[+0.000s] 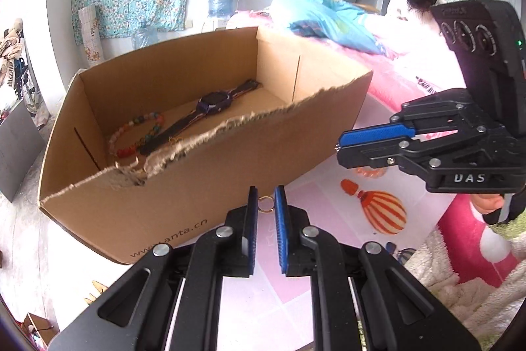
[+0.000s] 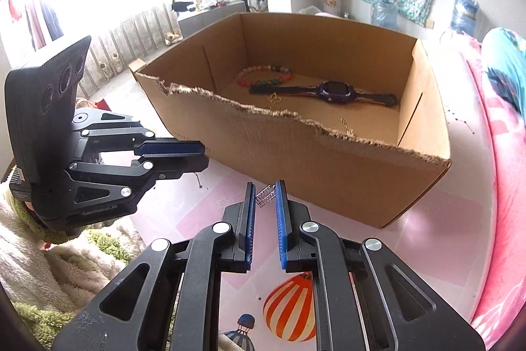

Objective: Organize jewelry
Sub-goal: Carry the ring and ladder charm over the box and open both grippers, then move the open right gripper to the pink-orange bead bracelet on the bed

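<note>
Left tool (image 1: 266,203) part open around a gold ring (image 1: 266,205), not clamped. Right tool (image 2: 265,196) part open, silver clip (image 2: 265,197) between pads. Box (image 1: 184,219) printed "anta.cn" holding watch (image 2: 335,91), bead bracelet (image 2: 264,75). "DAS", "GenRobot.AI" on tools.

Jewelry partly sorted into a torn-edged cardboard box (image 2: 328,173).

Inside, at frame centre: multicoloured bead bracelet (image 2: 264,77) lying flat beside purple watch (image 2: 336,92) with strap stretched out; small gold pieces (image 2: 275,99) near the ragged front wall. Outside, lower centre: gold ring (image 1: 265,205); small silver mesh piece (image 2: 265,195).
</note>
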### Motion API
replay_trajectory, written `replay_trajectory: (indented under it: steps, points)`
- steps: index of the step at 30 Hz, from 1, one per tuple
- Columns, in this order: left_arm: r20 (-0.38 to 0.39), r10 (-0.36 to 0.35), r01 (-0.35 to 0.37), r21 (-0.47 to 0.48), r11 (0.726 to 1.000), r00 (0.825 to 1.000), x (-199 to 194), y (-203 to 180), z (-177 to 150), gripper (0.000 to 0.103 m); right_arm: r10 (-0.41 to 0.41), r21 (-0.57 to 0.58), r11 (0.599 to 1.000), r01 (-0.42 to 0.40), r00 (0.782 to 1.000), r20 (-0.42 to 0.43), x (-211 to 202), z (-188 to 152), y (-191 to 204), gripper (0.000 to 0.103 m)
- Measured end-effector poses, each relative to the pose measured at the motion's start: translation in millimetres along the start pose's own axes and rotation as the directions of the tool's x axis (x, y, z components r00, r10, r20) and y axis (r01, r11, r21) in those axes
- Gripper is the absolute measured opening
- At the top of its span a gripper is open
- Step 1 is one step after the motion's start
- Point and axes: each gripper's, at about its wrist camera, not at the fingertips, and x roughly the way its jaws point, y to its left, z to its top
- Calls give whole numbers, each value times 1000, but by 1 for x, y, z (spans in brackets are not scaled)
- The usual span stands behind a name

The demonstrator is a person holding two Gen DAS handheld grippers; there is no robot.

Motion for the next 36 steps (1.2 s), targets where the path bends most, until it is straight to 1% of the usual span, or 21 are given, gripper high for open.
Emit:
replay_trajectory:
  steps: [2, 5, 7, 9, 12, 15, 17, 20, 22, 23, 25, 27, 30, 33, 36]
  points:
    - [40, -46, 46, -9, 999, 998, -15, 2, 8, 10, 17, 21, 1000, -18, 999, 44, -13, 6, -3, 10]
    - [108, -107, 111, -28, 993, 988, -36, 8, 26, 10, 35, 47, 998, -40, 994, 105, -28, 16, -8, 10]
    - [142, -126, 132, -37, 991, 982, -44, 14, 38, 10, 40, 69, 996, -49, 991, 127, -33, 24, -15, 10]
    - [149, -132, 141, -53, 989, 980, -42, 20, 52, 10, 24, 89, 995, -35, 992, 127, -31, 32, -23, 10]
    - [112, -94, 103, -77, 992, 989, -25, 28, 69, 10, 23, 122, 992, -34, 996, 91, -17, 43, -35, 10]
    - [55, -102, 109, -133, 985, 993, 3, 42, 84, 10, 47, 160, 986, -53, 998, 40, 0, 51, -43, 10]
    - [24, -71, 74, -141, 987, 997, 20, 47, 92, 10, 48, 162, 986, -49, 999, 9, 13, 58, -47, 10]
    - [-6, -38, 37, -141, 989, 999, 42, 51, 101, 10, 69, 172, 983, -66, 998, -9, 28, 63, -50, 12]
    - [-26, -41, 37, -163, 986, 999, 53, 56, 104, 10, 57, 178, 982, -54, 998, -11, 33, 66, -55, 12]
    - [-34, -39, 32, -175, 984, 999, 57, 58, 106, 12, 52, 184, 982, -50, 999, -7, 34, 67, -57, 12]
    - [-42, -30, 21, -189, 982, 999, 61, 61, 108, 18, 69, 208, 976, -71, 997, 15, 28, 66, -62, 15]
    - [-37, -28, 20, -196, 980, 999, 62, 64, 109, 18, 84, 223, 971, -92, 996, 42, 20, 65, -65, 15]
    - [-25, -14, 9, -196, 981, 1000, 59, 65, 109, 18, 80, 223, 970, -96, 994, 79, 9, 63, -67, 15]
    - [-11, -5, 3, -199, 980, 1000, 54, 67, 110, 18, 63, 237, 967, -91, 991, 122, -9, 57, -70, 15]
    - [16, 0, 3, -198, 980, 1000, 43, 66, 108, 18, 33, 263, 961, -81, 983, 182, -33, 47, -76, 15]
